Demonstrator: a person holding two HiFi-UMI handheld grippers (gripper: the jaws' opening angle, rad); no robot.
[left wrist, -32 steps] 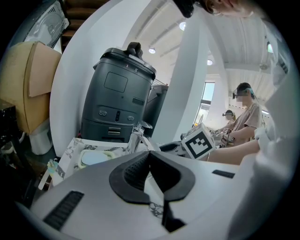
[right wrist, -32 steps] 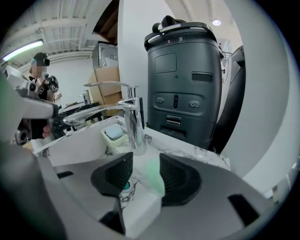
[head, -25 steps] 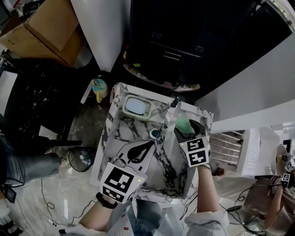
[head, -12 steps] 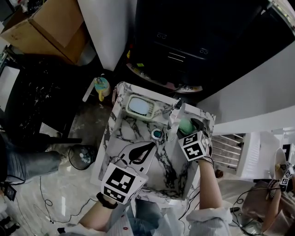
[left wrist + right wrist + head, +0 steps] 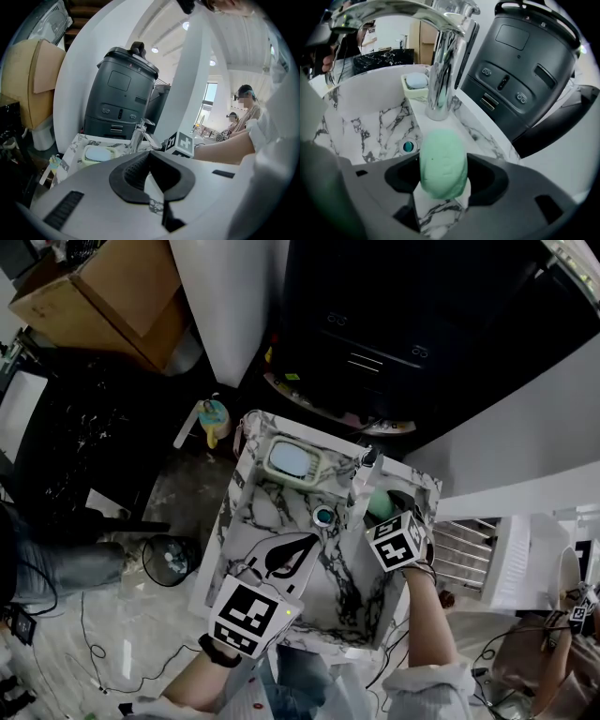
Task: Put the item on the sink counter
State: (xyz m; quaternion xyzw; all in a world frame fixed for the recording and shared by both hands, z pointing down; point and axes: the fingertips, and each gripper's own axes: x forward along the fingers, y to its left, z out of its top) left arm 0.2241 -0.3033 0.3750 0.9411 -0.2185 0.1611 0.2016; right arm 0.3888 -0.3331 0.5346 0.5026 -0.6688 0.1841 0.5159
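A pale green soap bar stands on edge between my right gripper's dark pads, just above the marble sink counter to the right of the chrome faucet. The jaws are closing and both pads touch the soap. In the head view the right gripper sits at the counter's back right corner, the soap partly hidden under it. My left gripper hangs over the basin, shut with nothing in it; its tips meet.
A cream soap dish with a blue bar sits at the basin's back left. The drain lies mid-basin. A big black appliance stands behind the sink, a cardboard box at far left, a small bottle on the floor.
My right gripper has shifted slightly back along the counter beside the faucet, the soap still between its jaws. The left gripper has stayed over the basin.
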